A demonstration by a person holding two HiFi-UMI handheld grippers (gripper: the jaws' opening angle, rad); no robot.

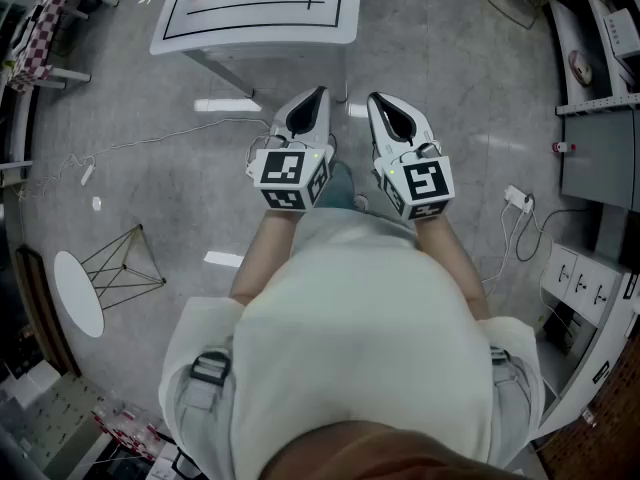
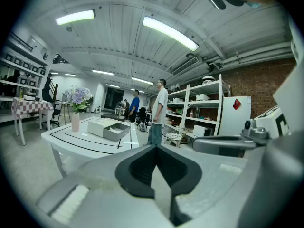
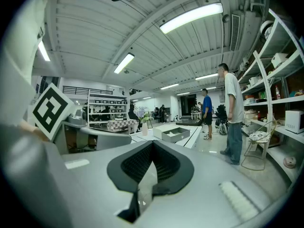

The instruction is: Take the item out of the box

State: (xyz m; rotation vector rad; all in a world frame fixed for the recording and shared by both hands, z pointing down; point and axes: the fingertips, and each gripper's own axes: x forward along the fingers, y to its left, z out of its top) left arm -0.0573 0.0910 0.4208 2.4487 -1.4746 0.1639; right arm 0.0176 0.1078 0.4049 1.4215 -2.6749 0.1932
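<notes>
An open grey box point(image 2: 117, 131) sits on a white table point(image 2: 71, 144) some way ahead, with a white lid-like piece point(image 2: 99, 126) beside it. What lies inside is too small to tell. The right gripper view shows the same box point(image 3: 175, 134) far off. My left gripper point(image 1: 306, 108) and right gripper point(image 1: 391, 110) are held side by side at chest height, short of the table point(image 1: 335, 23). Both have their jaws shut with nothing between them. The left jaws point(image 2: 156, 150) and the right jaws point(image 3: 152, 145) meet at the tips.
A vase of flowers point(image 2: 76, 112) stands on the table's left part. Two people point(image 2: 158, 110) stand beyond the table, near metal shelves point(image 2: 204, 113). On the floor are a small round side table point(image 1: 80, 288), a cable point(image 1: 150, 143) and a power strip point(image 1: 518, 200). Cabinets point(image 1: 595, 158) line the right.
</notes>
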